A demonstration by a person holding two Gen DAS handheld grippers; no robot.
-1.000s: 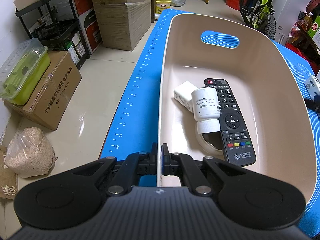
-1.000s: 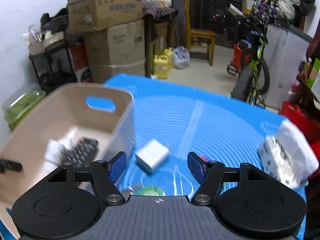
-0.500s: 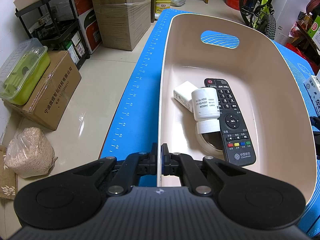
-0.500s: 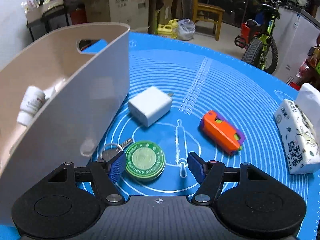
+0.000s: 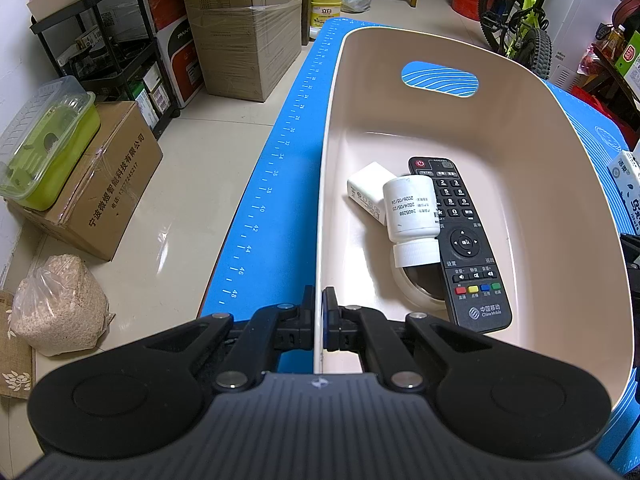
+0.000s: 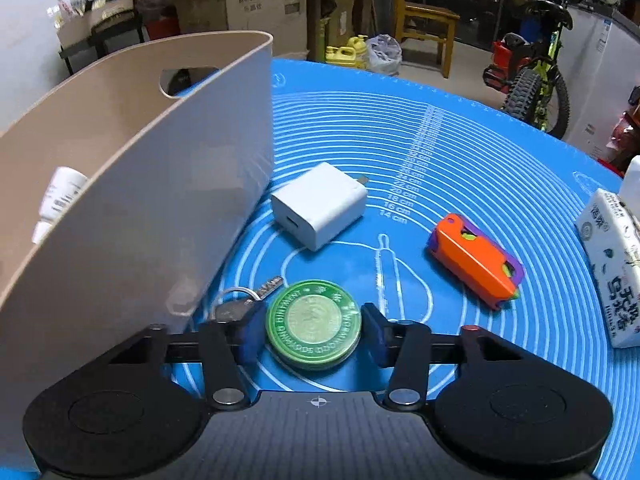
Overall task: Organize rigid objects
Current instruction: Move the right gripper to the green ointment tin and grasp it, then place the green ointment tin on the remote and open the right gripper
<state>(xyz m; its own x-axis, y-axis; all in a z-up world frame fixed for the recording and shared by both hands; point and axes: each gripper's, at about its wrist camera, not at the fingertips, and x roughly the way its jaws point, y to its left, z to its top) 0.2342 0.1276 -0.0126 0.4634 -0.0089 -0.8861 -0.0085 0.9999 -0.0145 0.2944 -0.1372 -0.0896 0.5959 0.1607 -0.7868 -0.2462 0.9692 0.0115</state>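
My left gripper [image 5: 319, 312] is shut on the near rim of the beige basin [image 5: 520, 128]. Inside the basin lie a black remote [image 5: 464, 240], a white bottle [image 5: 410, 212] and a white charger [image 5: 366, 188]. In the right wrist view my right gripper [image 6: 314, 332] is low over the blue mat [image 6: 440, 140]. Its jaws are closing on a round green ointment tin [image 6: 314, 322] between them, and the blue pads meet the tin's two sides. A key ring [image 6: 240, 304] lies just left of the tin, against the basin wall [image 6: 160, 200].
On the mat beyond the tin are a white charger cube [image 6: 320, 204] and an orange and purple toy [image 6: 474, 260]. A tissue pack [image 6: 616, 256] sits at the right edge. Boxes, a shelf, a chair and a bicycle stand on the floor around the table.
My right gripper dropped to the mat beside the basin, and its jaws narrowed onto the green tin. The left gripper and the basin's contents stayed still.
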